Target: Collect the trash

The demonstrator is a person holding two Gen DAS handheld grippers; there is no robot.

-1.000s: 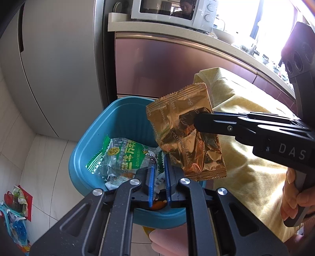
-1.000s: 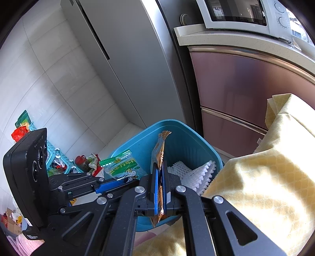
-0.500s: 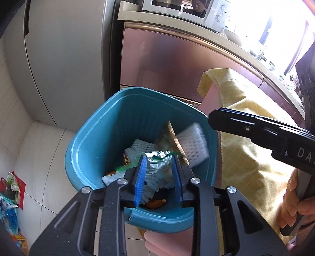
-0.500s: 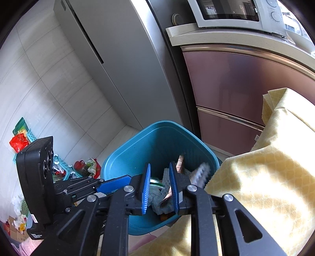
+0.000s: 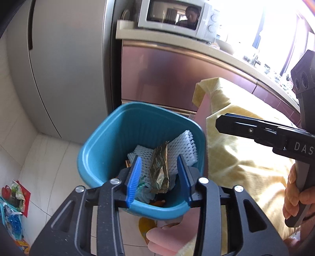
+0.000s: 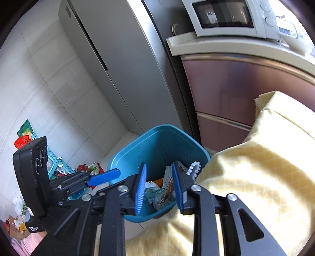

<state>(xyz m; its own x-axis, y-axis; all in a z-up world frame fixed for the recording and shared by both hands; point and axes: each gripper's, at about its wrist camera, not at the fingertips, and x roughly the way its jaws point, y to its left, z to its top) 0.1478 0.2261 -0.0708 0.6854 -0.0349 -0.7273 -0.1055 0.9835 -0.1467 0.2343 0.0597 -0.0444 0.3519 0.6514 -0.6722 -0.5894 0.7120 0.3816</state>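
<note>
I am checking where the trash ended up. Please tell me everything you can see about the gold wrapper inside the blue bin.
The gold wrapper is a crinkled, shiny foil-like packet, bronze-gold in colour, with faint print too small to read. It lies inside the blue bin, tilted with one narrow end up, resting on white foam netting and other scraps. No claw touches it: the left claw is open above the bin with the wrapper visible between its pads. In the right wrist view only a thin edge of it shows.

A home kitchen: a microwave (image 5: 174,18) on the counter (image 6: 236,49), beside a tall steel fridge (image 5: 69,65).
</note>
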